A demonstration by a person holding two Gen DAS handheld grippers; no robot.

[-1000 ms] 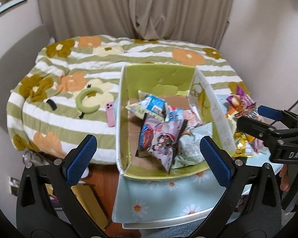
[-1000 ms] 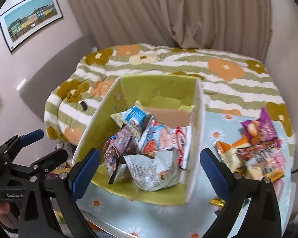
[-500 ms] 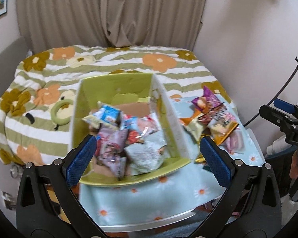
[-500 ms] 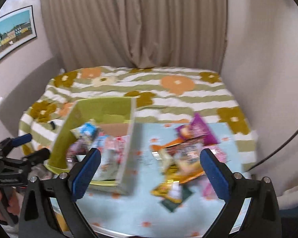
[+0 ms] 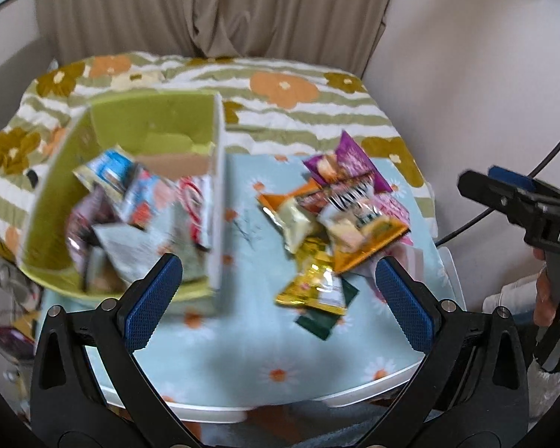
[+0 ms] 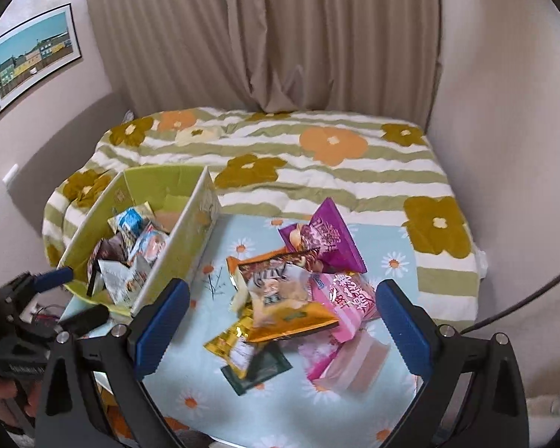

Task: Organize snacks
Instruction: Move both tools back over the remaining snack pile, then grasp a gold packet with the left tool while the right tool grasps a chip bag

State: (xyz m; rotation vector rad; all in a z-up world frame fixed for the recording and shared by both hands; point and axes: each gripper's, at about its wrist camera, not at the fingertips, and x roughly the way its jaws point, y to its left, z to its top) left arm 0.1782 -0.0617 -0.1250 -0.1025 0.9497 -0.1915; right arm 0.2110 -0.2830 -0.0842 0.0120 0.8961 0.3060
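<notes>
Both my tools are wide and hold nothing: the left tool [image 5: 280, 295] and the right tool [image 6: 282, 317] hang above the bench [image 6: 317, 403]. Several snacks already lie in the green box [image 6: 156, 181] at the left. I judge about half is left: a pile of packets [image 6: 298, 298] waits beside the box.

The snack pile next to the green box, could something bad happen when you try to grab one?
Maybe. The snacks lie heaped and overlapping, so the open right tool could pinch two packets at once or nudge some aside. The dark packet and the pink packs sit near the table's front edge, so a push might slide them off. The box already holds many packets, so new ones may not settle inside.
</notes>
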